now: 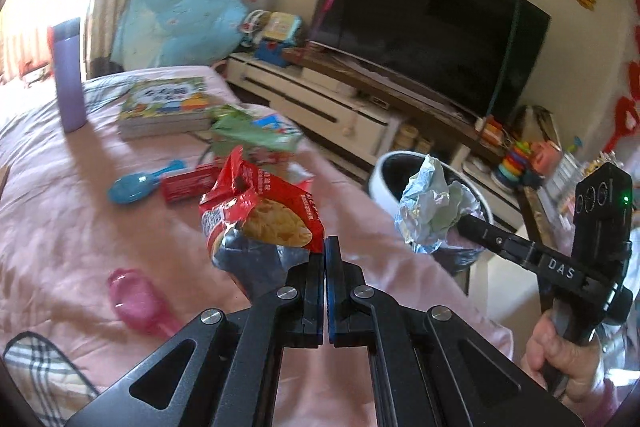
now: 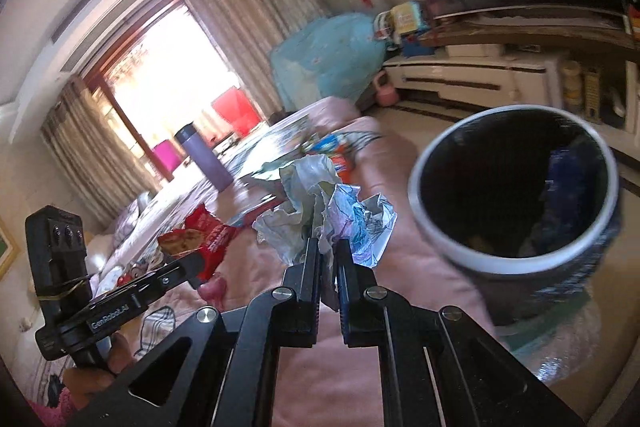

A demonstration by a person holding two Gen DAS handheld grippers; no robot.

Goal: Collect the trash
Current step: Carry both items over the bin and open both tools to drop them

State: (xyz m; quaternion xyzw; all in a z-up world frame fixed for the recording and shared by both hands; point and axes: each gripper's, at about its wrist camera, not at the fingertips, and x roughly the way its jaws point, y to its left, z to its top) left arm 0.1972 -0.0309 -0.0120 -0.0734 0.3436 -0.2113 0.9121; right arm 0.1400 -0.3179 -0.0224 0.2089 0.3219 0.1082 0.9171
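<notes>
My left gripper (image 1: 325,247) is shut on a red snack bag (image 1: 256,211) and holds it above the pink bed cover (image 1: 80,219). The bag also shows in the right wrist view (image 2: 200,235), held by the left gripper (image 2: 196,267). My right gripper (image 2: 328,247) is shut on a crumpled paper wad (image 2: 332,207) and holds it up beside the white-rimmed trash bin (image 2: 516,263), to its left. In the left wrist view the right gripper (image 1: 460,221) holds the wad (image 1: 432,203) over the bin (image 1: 384,171) at the bed's edge.
On the bed lie a purple bottle (image 1: 68,75), a picture book (image 1: 164,107), a green packet (image 1: 256,131), a red box (image 1: 188,183), a blue scoop (image 1: 136,185) and a pink scoop (image 1: 136,301). A TV (image 1: 432,35) on a low cabinet (image 1: 320,103) stands beyond.
</notes>
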